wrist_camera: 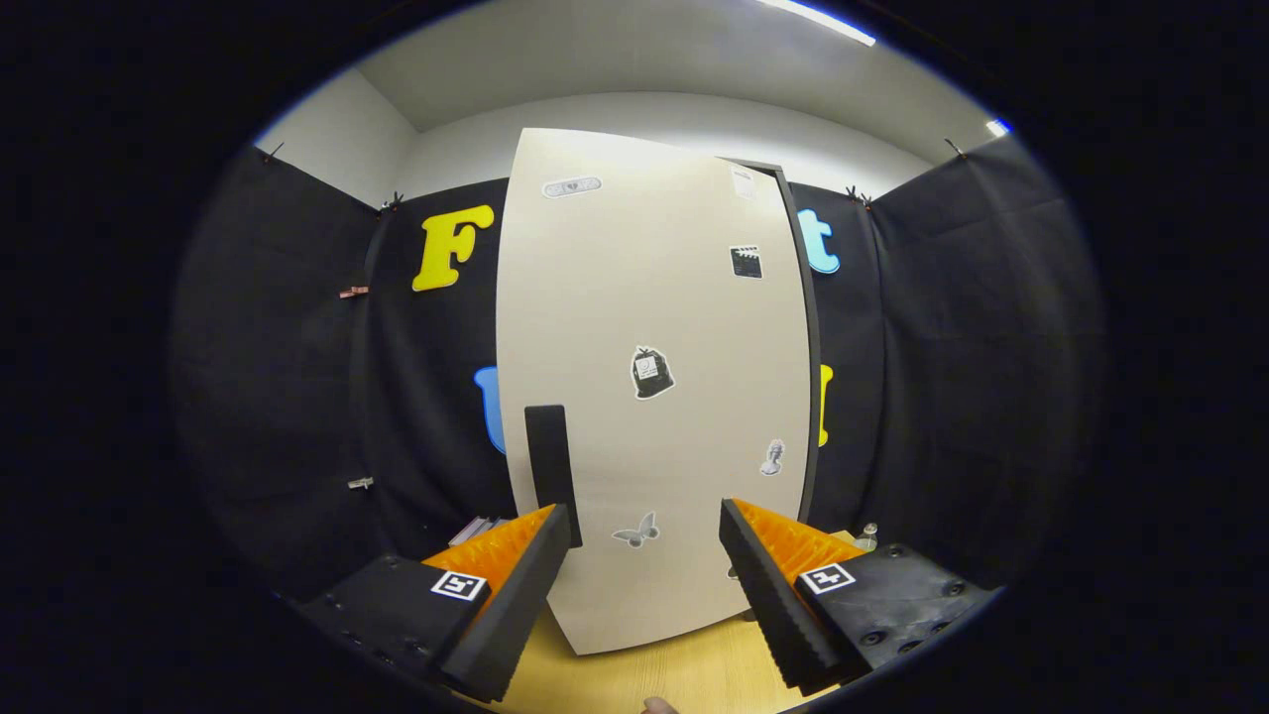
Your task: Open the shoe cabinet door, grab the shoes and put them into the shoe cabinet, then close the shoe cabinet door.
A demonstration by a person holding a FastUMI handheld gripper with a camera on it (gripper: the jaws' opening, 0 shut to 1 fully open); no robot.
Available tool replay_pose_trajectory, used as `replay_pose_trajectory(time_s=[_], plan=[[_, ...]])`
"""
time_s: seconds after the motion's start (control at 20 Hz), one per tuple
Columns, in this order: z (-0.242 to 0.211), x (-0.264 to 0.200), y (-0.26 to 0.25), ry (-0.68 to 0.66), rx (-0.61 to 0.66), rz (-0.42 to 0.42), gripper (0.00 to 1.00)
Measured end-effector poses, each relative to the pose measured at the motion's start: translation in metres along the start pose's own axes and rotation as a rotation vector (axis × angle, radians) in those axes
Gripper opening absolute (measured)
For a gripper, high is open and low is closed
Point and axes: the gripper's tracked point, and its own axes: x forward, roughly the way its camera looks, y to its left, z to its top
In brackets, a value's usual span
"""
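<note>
Booth, wooden floor [684,674] | cabinet door [654,397] faces gripper [644,540], looks shut or nearly; dark handle [550,461] by one finger | fingers spread wide, holding nothing | shoes unseen: fits door awaiting opening or just closed

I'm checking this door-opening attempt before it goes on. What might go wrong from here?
1. The hand-held gripper is open in front of the cabinet door, but the dark handle sits above one finger, not between them, so closing now would likely miss it.
2. The door stands very near the fingers; pushing forward may knock the cabinet on the wooden table.
</note>
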Motion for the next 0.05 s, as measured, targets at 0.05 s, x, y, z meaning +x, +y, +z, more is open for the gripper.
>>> replay_pose_trajectory(time_s=[0.05], plan=[[0.0003,0.0005,0.0004,0.000,-0.006,0.002,0.98]])
